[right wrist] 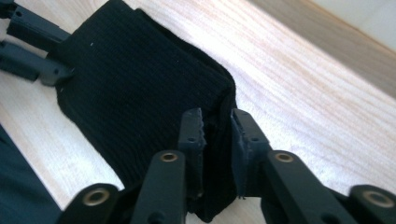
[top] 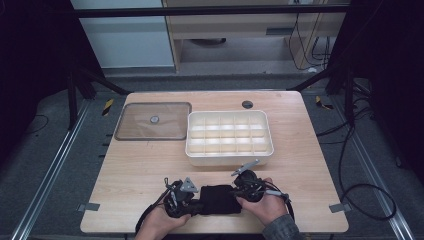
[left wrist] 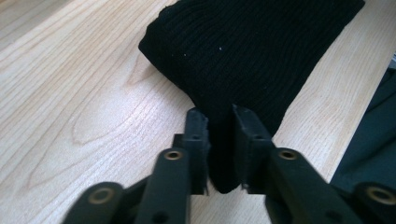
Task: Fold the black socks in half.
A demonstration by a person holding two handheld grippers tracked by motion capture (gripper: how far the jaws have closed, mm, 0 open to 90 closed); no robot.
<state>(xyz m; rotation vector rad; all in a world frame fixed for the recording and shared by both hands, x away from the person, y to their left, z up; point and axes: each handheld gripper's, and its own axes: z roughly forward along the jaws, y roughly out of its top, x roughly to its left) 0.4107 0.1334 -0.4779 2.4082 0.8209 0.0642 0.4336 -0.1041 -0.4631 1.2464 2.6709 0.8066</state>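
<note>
A black ribbed knit cloth (top: pixel 219 199) lies folded on the wooden table near its front edge, between both hands. My left gripper (top: pixel 196 204) is shut on the cloth's left end; in the left gripper view its jaws pinch a fold of the cloth (left wrist: pixel 252 56). My right gripper (top: pixel 239 192) is shut on the right end, and the right gripper view shows the cloth (right wrist: pixel 135 93) squeezed between its jaws. The left gripper's jaws (right wrist: pixel 32 51) show at the far corner of that view.
A white divided box (top: pixel 229 137) with several empty compartments stands behind the cloth, mid-table. Its clear lid (top: pixel 154 121) lies flat to the left of it. A round cable hole (top: pixel 247 104) sits near the back edge. Bare wood (top: pixel 130 170) stretches left of the hands.
</note>
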